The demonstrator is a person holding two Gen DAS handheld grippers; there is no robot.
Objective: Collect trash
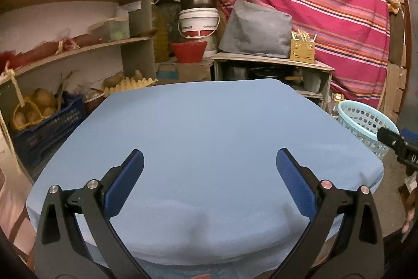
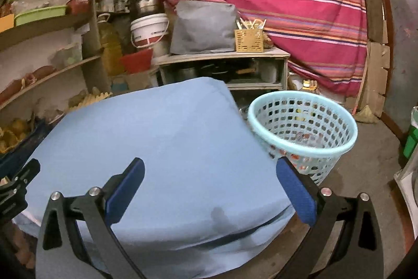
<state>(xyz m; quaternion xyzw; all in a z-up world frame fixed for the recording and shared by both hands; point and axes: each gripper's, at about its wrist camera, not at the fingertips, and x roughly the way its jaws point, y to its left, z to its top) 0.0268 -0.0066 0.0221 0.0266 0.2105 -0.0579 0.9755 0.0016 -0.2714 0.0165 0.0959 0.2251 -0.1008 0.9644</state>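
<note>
Both grippers empty, jaws spread wide: left gripper [image 1: 209, 166] and right gripper [image 2: 210, 171] each hang over the blue cloth [image 1: 203, 127] on the table, nothing between the pads

Key relation: the light blue basket [image 2: 303, 145] sits on the floor just off the table's right far corner, to the right of and beyond the right gripper, so the right hand is the nearer one. From the left wrist view the basket [image 1: 361, 122] is far right, past the table edge, with the tip of the right gripper [image 1: 392, 139] in front of it. Basket stands upright, mouth open upward, some small coloured bits show through its holes at the bottom, likely trash already dropped in

No loose trash visible on the cloth in either view, table top looks bare; judging from that, collecting is done or nearly so, or the remaining pieces lie out of view

Around: shelves [image 1: 78, 49] with potatoes at left, white bucket [image 1: 199, 22], grey bag [image 1: 256, 29], striped red fabric [image 1: 313, 4] behind. Nothing blocks the way from right gripper to basket
</note>
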